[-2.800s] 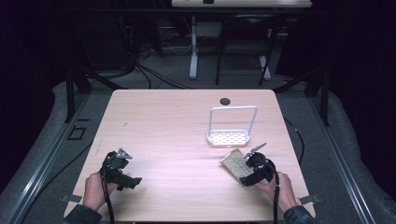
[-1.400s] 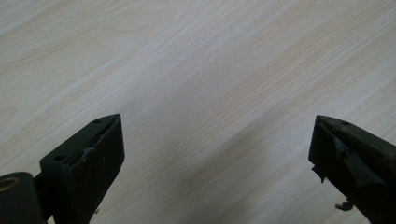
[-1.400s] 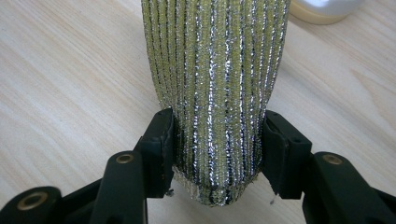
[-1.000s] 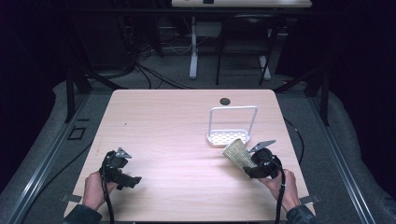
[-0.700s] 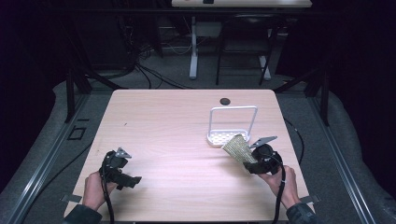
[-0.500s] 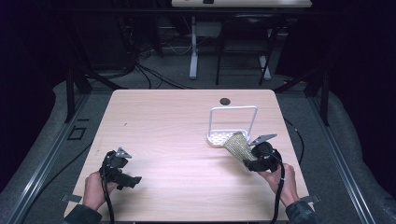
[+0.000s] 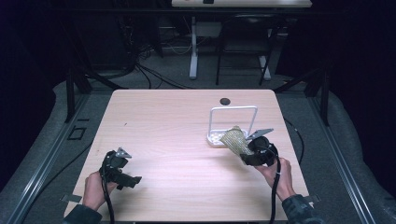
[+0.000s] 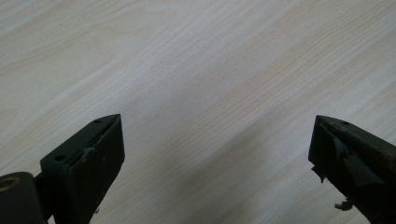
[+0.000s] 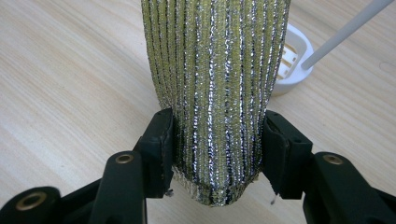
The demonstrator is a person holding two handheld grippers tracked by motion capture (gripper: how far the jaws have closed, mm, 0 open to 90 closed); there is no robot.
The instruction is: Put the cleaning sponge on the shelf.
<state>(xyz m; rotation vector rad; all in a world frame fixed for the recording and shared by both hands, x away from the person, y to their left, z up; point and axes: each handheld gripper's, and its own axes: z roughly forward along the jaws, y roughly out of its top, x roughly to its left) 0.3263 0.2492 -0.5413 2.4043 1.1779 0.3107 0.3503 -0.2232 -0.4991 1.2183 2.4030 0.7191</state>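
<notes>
Metallic yellow-and-silver ribbed sponge (image 9: 215, 88) sits clamped between the fingers (image 9: 159, 149) of my right gripper (image 7: 247, 151), held above the desk (image 7: 177, 135) at its right side, with its free end just over the near rim of the white rack (image 7: 232, 125). In the right gripper view the sponge bulges where it is squeezed, so the hold looks firm; the rack's perforated base and one thin upright rod lie just beyond it.

I judge the step in hand to be carrying the sponge to the rack for placement. The next move calls for advancing the sponge over the base, clearing the wire frame, lowering it, then releasing.

My left gripper (image 7: 122, 171) rests low over the near left of the desk, well apart from the rack, its fingers (image 8: 88, 158) spread wide with bare wood between them.
</notes>
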